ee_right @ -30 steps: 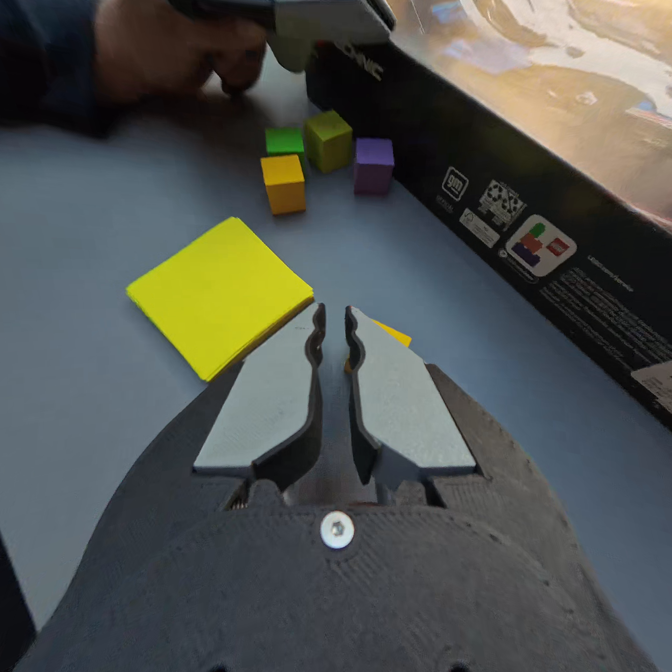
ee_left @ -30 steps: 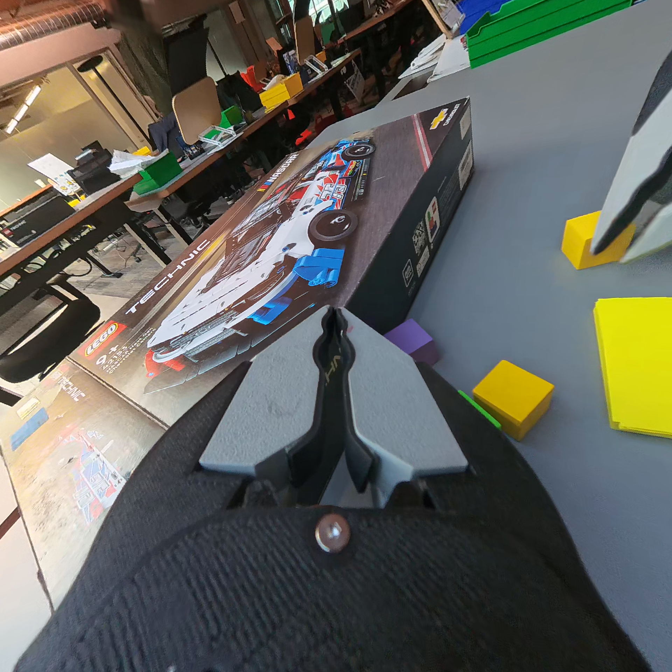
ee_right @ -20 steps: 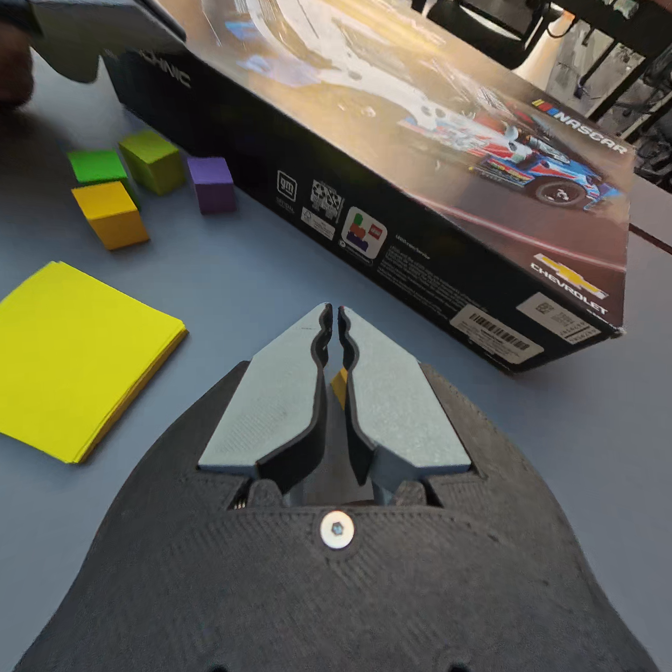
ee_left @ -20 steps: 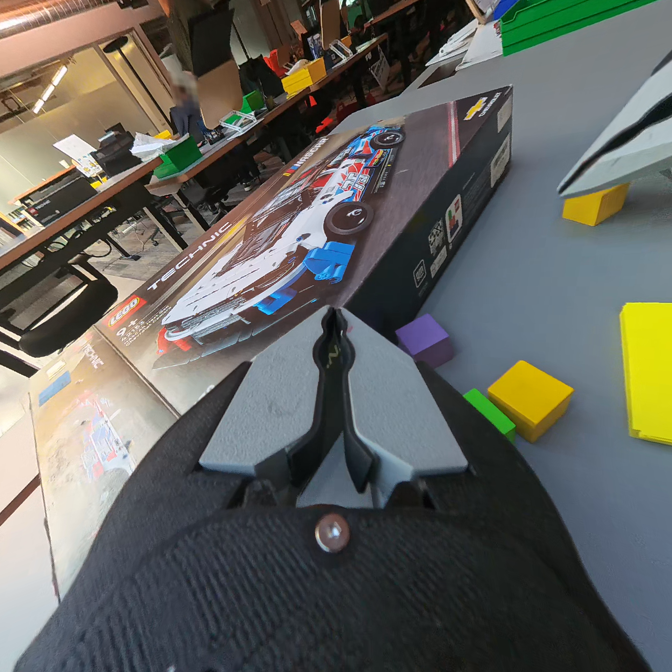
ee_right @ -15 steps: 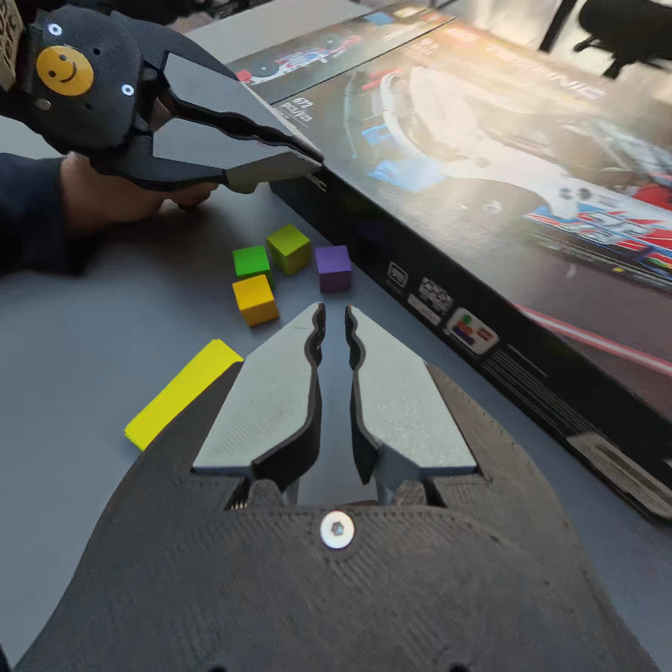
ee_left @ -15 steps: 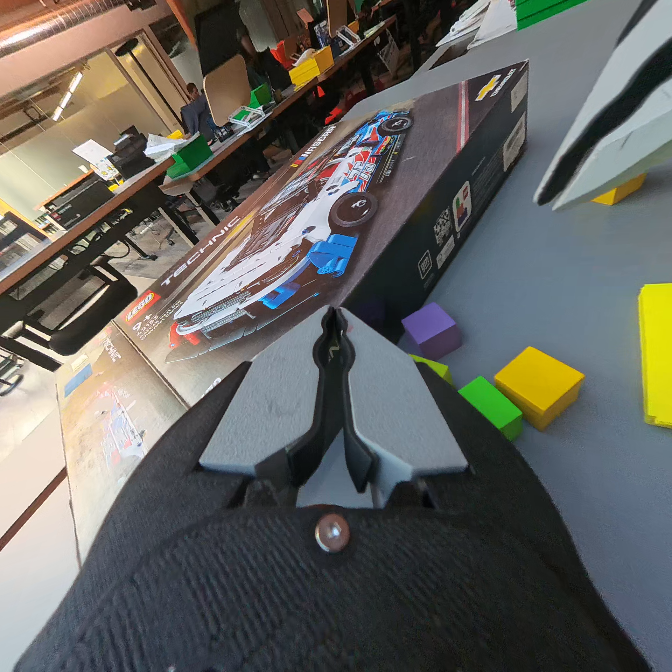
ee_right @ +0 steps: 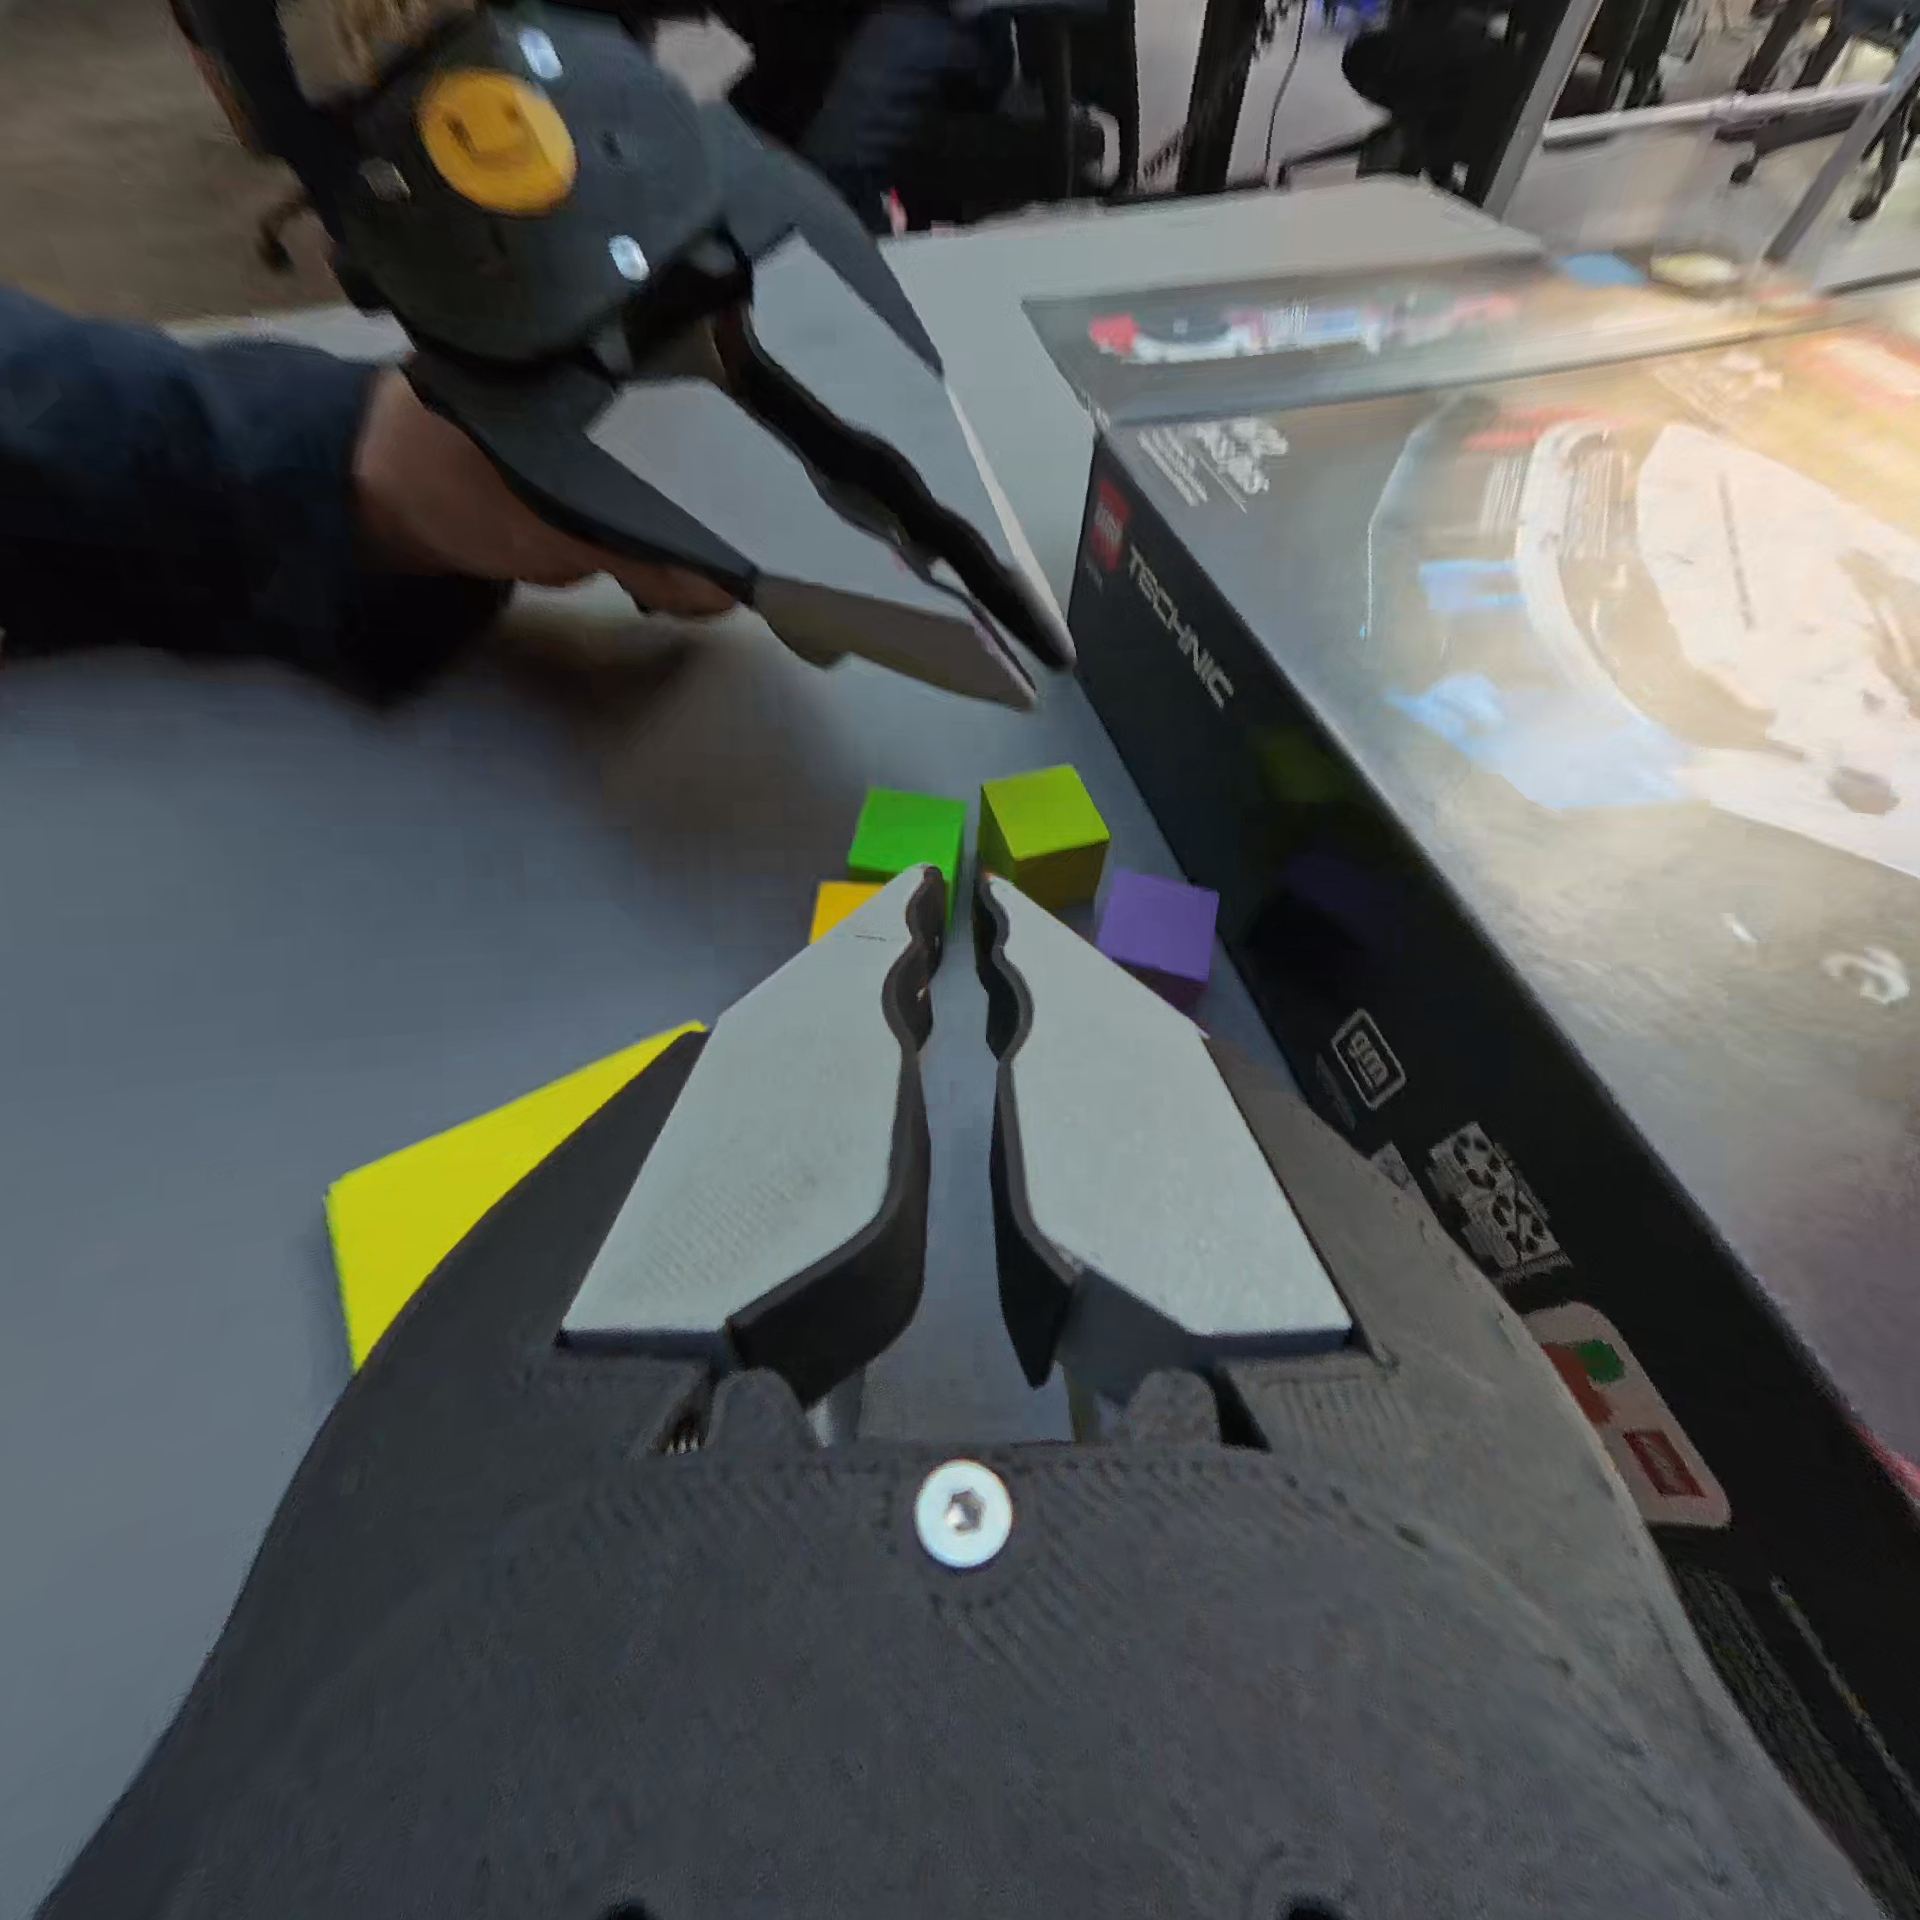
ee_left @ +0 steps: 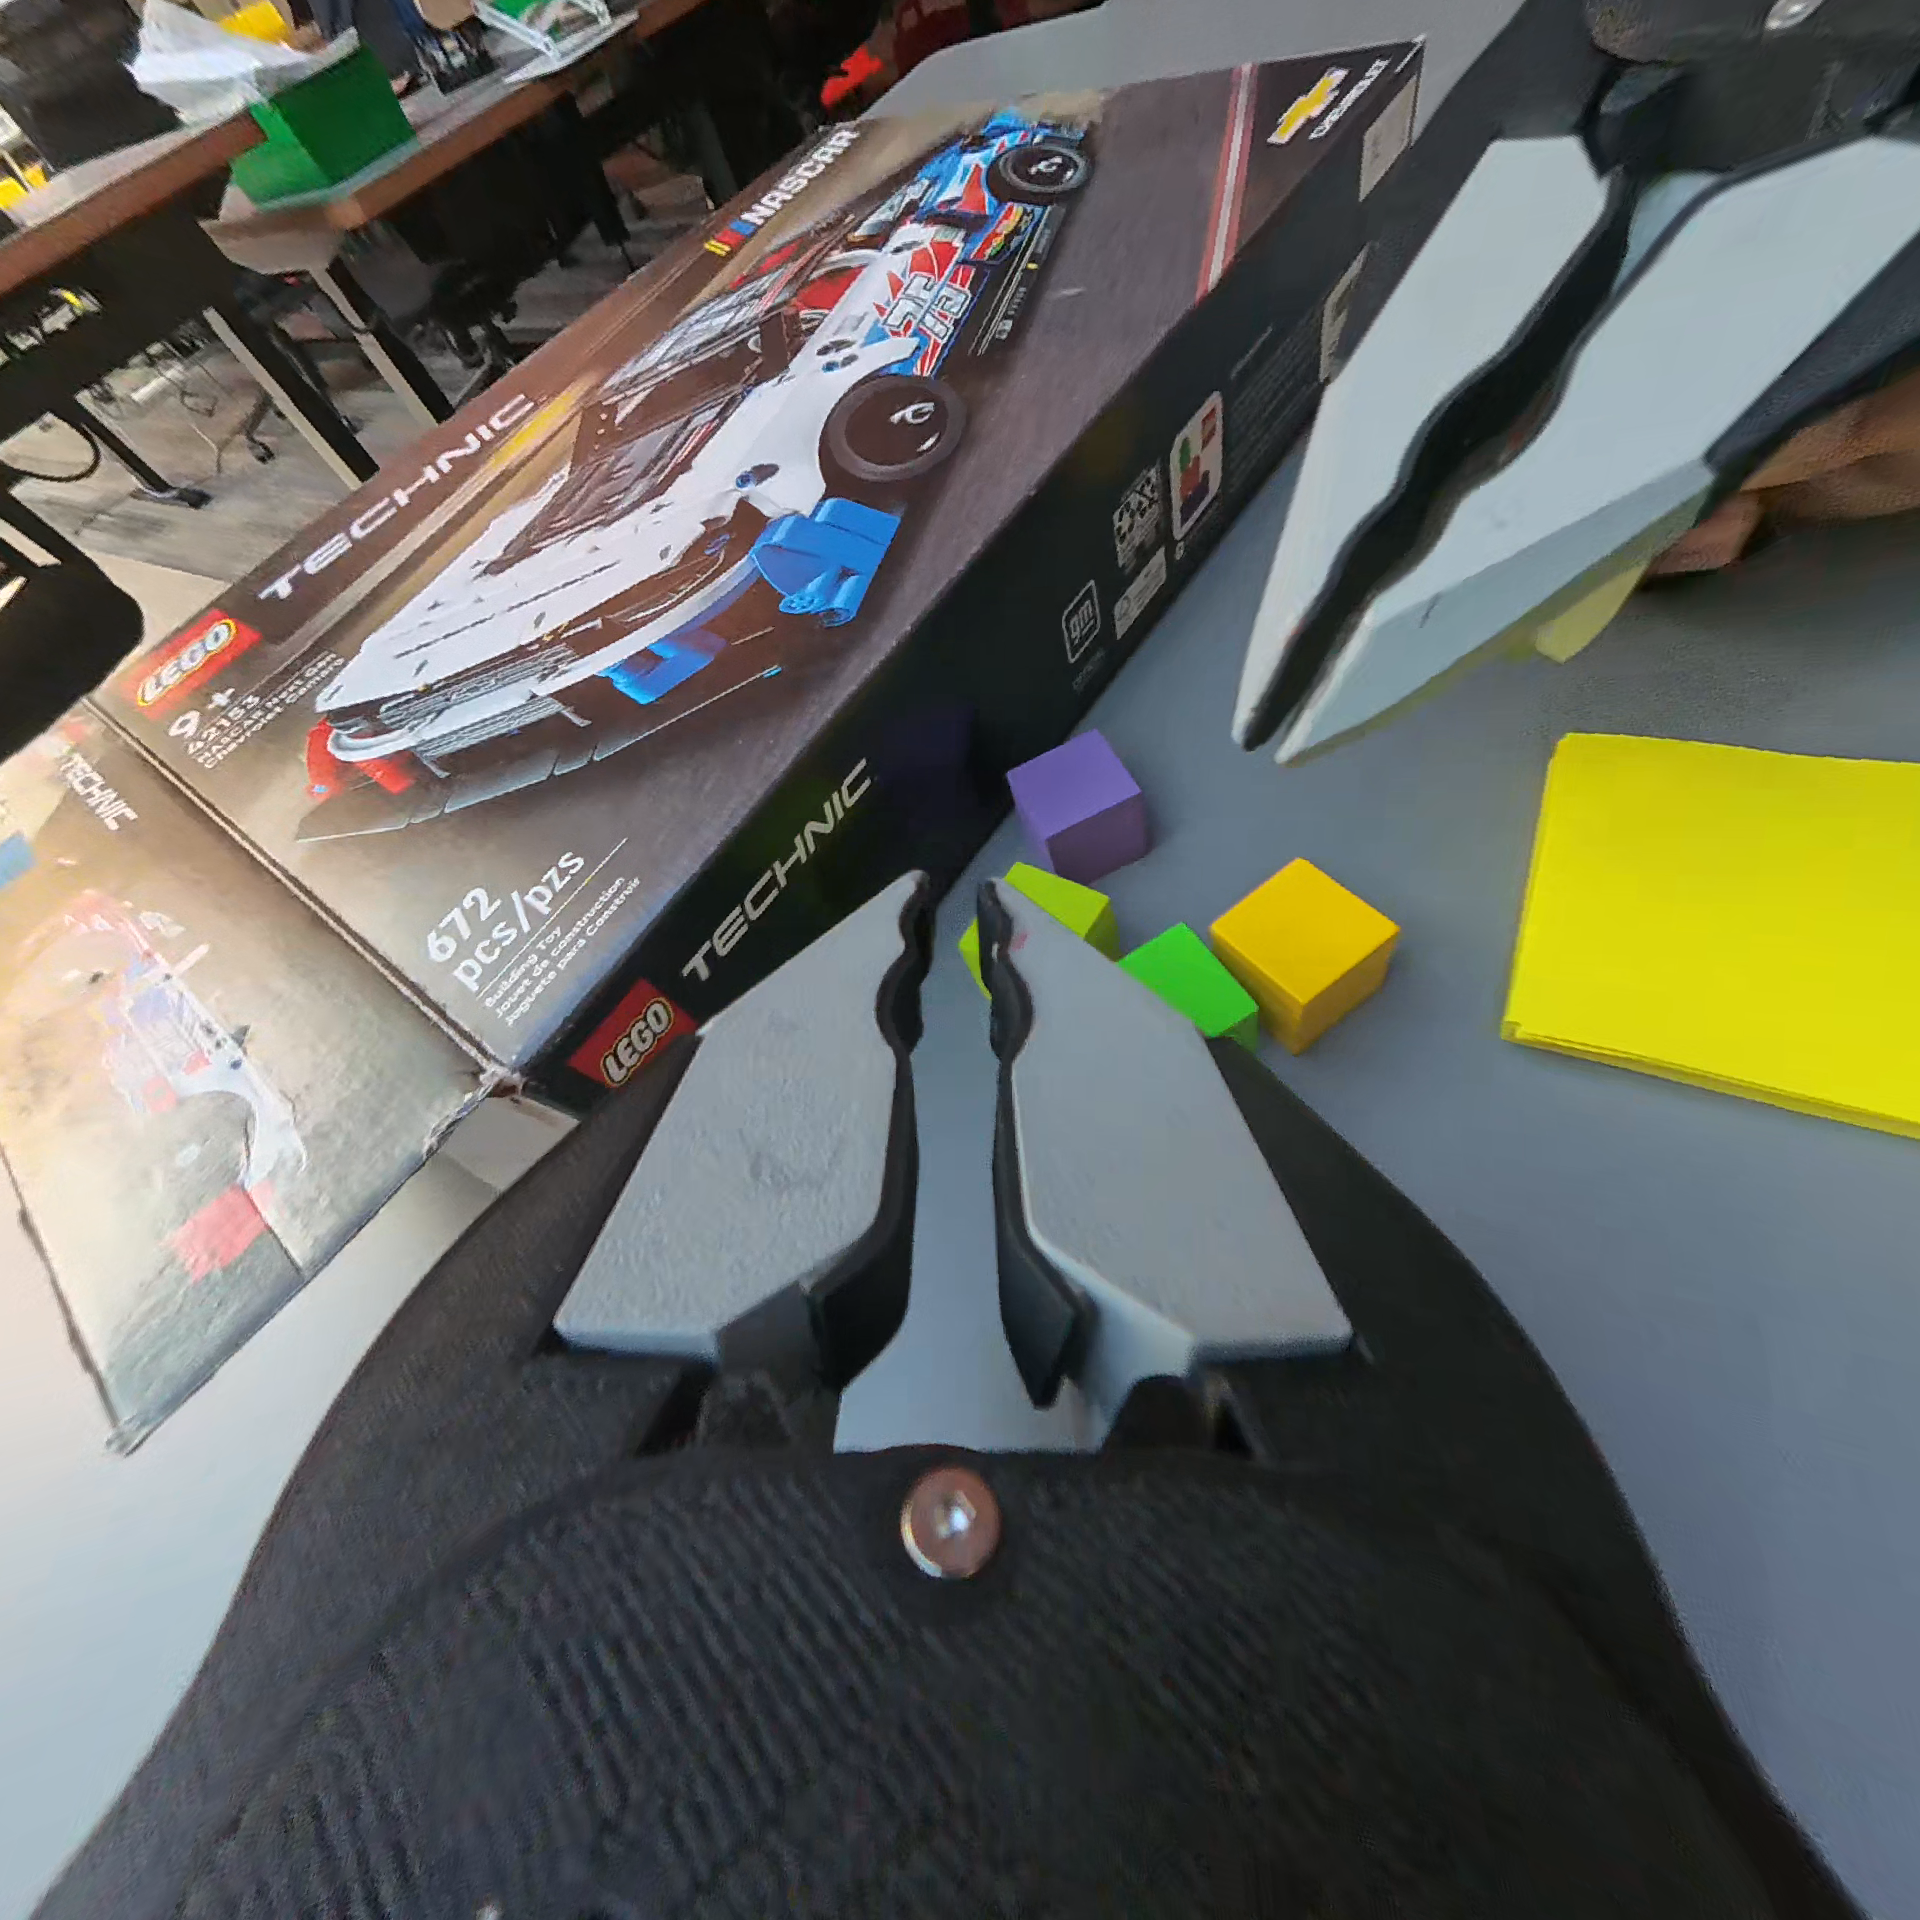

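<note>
- Left claw [ee_left: 951, 914] hovers narrowly parted and bare over the lime cube [ee_left: 1070, 904], beside the toy box [ee_left: 727, 520].
- Right claw [ee_right: 958, 894] is narrowly parted, bare, just above the green cube [ee_right: 904, 831].
- Purple cube [ee_left: 1081, 800], orange cube [ee_left: 1304, 945] and yellow paper pad [ee_left: 1725, 914] lie on the grey surface [ee_left: 1558, 1299].

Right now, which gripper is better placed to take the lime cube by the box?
Left, probably. The left gripper has slightly parted, empty fingertips right at the lime cube, beside the box. The right gripper hangs farther off, and in the left wrist view looks nearer the purple cube.
</note>
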